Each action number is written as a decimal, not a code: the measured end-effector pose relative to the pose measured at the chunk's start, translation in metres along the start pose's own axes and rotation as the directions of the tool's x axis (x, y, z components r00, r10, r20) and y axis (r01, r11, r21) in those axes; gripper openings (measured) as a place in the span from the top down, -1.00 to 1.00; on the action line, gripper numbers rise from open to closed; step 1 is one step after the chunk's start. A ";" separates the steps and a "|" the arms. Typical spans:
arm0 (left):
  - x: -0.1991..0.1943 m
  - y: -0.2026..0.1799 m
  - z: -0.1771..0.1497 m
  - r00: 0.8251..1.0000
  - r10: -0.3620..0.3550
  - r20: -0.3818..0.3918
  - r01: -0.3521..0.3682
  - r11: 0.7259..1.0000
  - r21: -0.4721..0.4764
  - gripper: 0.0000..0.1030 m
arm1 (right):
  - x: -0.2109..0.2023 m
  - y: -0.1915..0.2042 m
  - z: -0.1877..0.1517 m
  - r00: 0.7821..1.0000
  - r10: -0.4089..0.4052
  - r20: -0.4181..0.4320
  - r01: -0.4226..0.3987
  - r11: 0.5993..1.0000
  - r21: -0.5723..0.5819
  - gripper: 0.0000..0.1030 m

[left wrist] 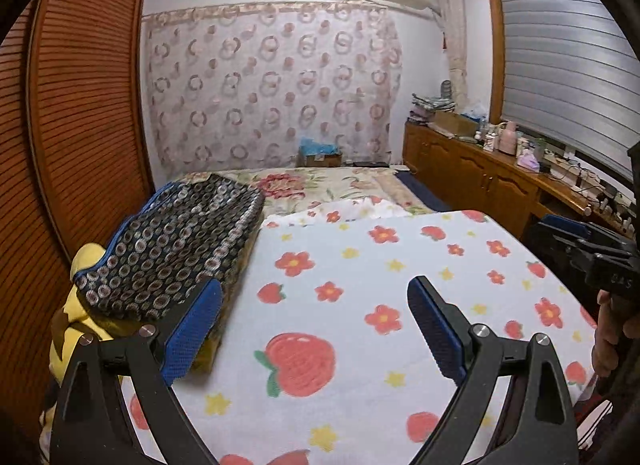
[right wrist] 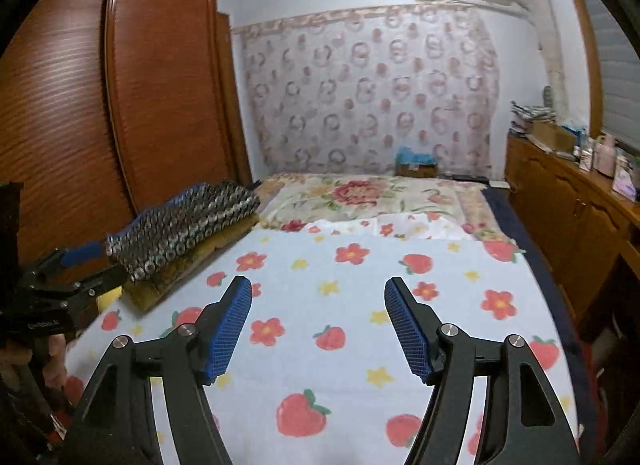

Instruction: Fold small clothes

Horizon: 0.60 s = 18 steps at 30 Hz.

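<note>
While both grippers are hovering over the bed with nothing in them, the task's garments are sitting in a neat pile at the left of the frame: a dark folded garment with a ring pattern (left wrist: 172, 249) is lying on top of a folded brownish-yellow piece (right wrist: 188, 265), and something bright yellow (left wrist: 86, 305) is showing beneath them at the lower left of the left wrist view, though I cannot tell what it is. The pile appears to be parked at the edge of the strawberry-and-flower blanket (left wrist: 400, 285), probably so that the middle of the bed is staying free as a folding surface. The left gripper (left wrist: 314, 325) is spreading its blue-padded fingers (left wrist: 192, 329) wide, with only blanket showing between them, and one finger is lying just beside the pile without clearly touching it. The right gripper (right wrist: 318, 321) is likewise holding its fingers apart over bare blanket, gripping nothing. No loose garment is showing on the blanket in either view, so I judge that one fold is finished and the next piece is yet to be fetched from outside the frame.
</note>
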<state>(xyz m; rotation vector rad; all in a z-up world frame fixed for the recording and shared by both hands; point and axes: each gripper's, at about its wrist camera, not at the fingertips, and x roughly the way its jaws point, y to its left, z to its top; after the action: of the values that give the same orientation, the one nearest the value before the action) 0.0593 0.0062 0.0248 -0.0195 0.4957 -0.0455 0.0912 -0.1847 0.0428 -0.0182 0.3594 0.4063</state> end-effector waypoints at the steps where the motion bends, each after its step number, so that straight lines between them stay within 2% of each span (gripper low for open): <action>1: -0.002 -0.003 0.004 1.000 -0.008 0.001 0.008 1.000 0.003 -0.83 | -0.003 0.002 -0.001 1.000 -0.012 0.008 0.012 1.000 0.003 -0.38; 7: -0.012 -0.011 0.021 0.999 -0.021 0.035 0.021 1.000 0.005 -0.83 | -0.020 0.020 -0.002 0.995 -0.071 0.067 0.070 0.997 0.023 -0.38; 18: -0.026 -0.011 0.028 0.997 -0.012 0.080 0.011 1.000 0.013 -0.83 | -0.031 0.049 -0.031 0.985 -0.127 0.114 0.123 0.992 0.036 -0.38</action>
<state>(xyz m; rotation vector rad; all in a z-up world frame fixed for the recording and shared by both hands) 0.0490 -0.0030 0.0619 -0.0122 0.4153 -0.0590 0.0351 -0.1544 0.0267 0.0111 0.2478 0.2764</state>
